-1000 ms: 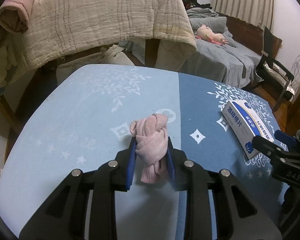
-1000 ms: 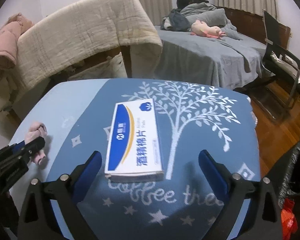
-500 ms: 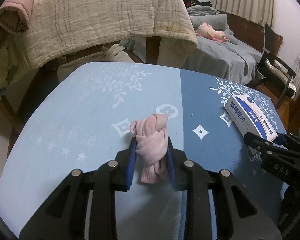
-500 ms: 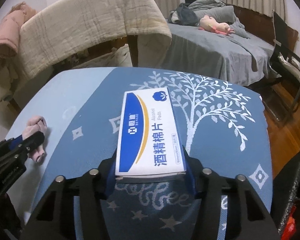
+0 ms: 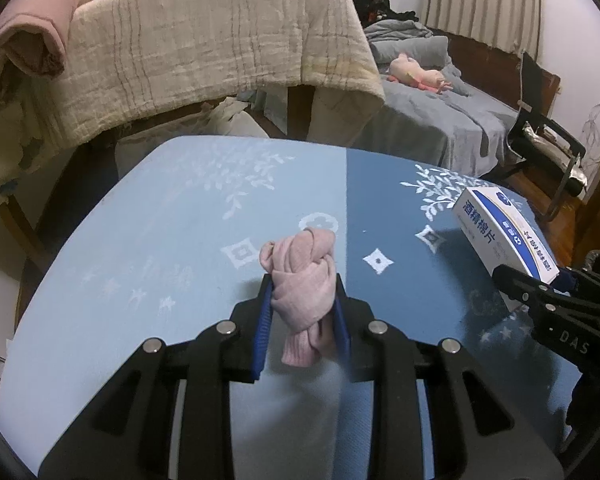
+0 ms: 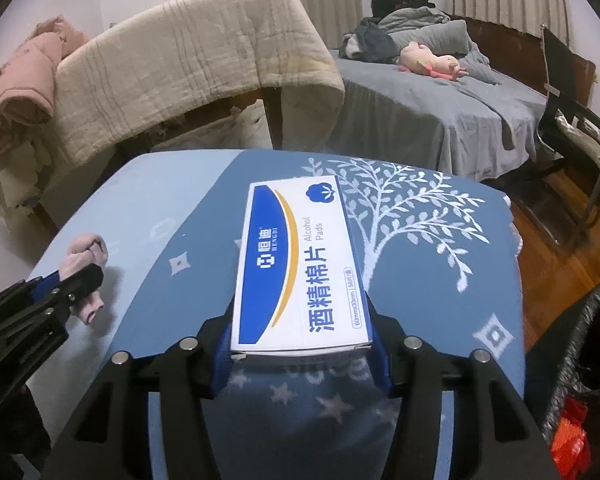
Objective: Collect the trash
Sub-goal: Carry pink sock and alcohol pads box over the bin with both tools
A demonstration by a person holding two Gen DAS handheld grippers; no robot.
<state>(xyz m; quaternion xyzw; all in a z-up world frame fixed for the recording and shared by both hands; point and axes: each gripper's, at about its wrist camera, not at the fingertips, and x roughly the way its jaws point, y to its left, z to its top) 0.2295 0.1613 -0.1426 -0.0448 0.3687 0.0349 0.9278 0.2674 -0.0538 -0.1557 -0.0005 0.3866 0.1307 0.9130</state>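
A knotted pink sock (image 5: 304,280) is clamped between the blue pads of my left gripper (image 5: 302,300), which is shut on it just above the blue tablecloth (image 5: 180,220). From the right wrist view the same sock (image 6: 85,254) and left gripper (image 6: 80,280) show at the far left. My right gripper (image 6: 300,320) is shut on the near end of a white and blue alcohol-pad box (image 6: 300,256). The box is held slightly off the cloth with its far end tipped up. In the left wrist view the box (image 5: 500,228) and right gripper (image 5: 540,280) sit at the right edge.
A black-bagged bin (image 6: 588,344) stands on the floor right of the table, with something red (image 6: 568,436) beside it. A blanket-draped chair (image 5: 204,52) stands beyond the table's far edge. A bed (image 6: 440,108) and a black folding chair (image 6: 572,120) lie further back.
The right gripper's jaws went from wide apart around the box to shut on its near end, and the box has come up off the cloth. The left gripper and sock have stayed put.
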